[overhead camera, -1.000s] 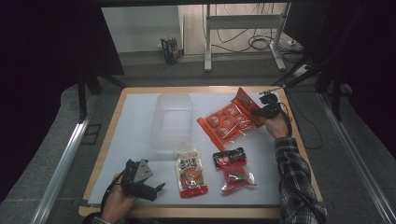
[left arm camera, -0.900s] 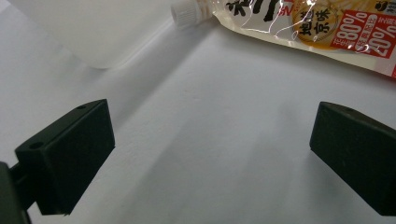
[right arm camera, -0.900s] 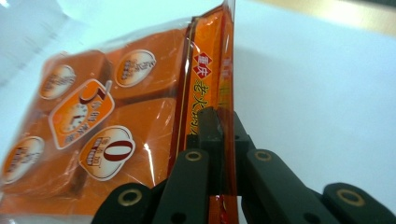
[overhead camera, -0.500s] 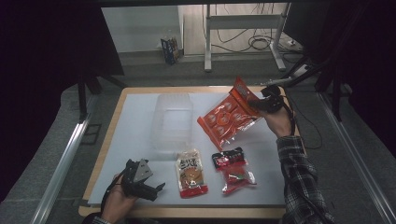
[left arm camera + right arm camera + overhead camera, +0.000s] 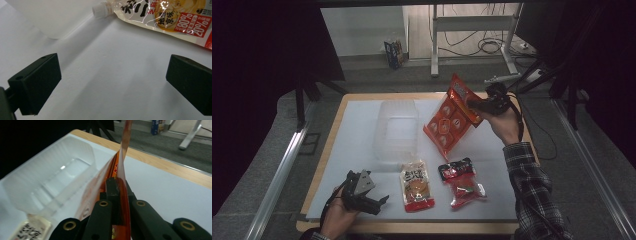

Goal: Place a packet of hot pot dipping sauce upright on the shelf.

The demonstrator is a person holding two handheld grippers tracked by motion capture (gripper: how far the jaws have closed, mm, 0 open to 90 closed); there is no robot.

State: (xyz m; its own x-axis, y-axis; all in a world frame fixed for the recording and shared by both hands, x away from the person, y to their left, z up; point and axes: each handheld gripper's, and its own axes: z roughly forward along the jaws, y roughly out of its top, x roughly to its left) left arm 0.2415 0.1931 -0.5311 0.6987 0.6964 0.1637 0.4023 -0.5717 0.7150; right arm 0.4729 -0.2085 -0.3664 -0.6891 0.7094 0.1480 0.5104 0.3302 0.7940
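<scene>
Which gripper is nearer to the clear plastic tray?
Right. The right gripper, shut on the orange packet, hangs just beside the clear plastic tray; the left gripper sits open at the table's near edge, farther away.

A clear tray [image 5: 396, 131] is sitting at the centre of the surface [image 5: 357, 115]. Right of it, a large packet [image 5: 451, 120] is hanging above the surface, clamped in the right gripper [image 5: 482, 105]. Two pouches [image 5: 415, 185] [image 5: 463, 181] are lying side by side at lower centre; the left gripper [image 5: 364, 197] is resting at lower left.

Plaid sleeve [image 5: 532, 185], black grippers, grey three-cornered plate [image 5: 360, 181] on the left one
</scene>
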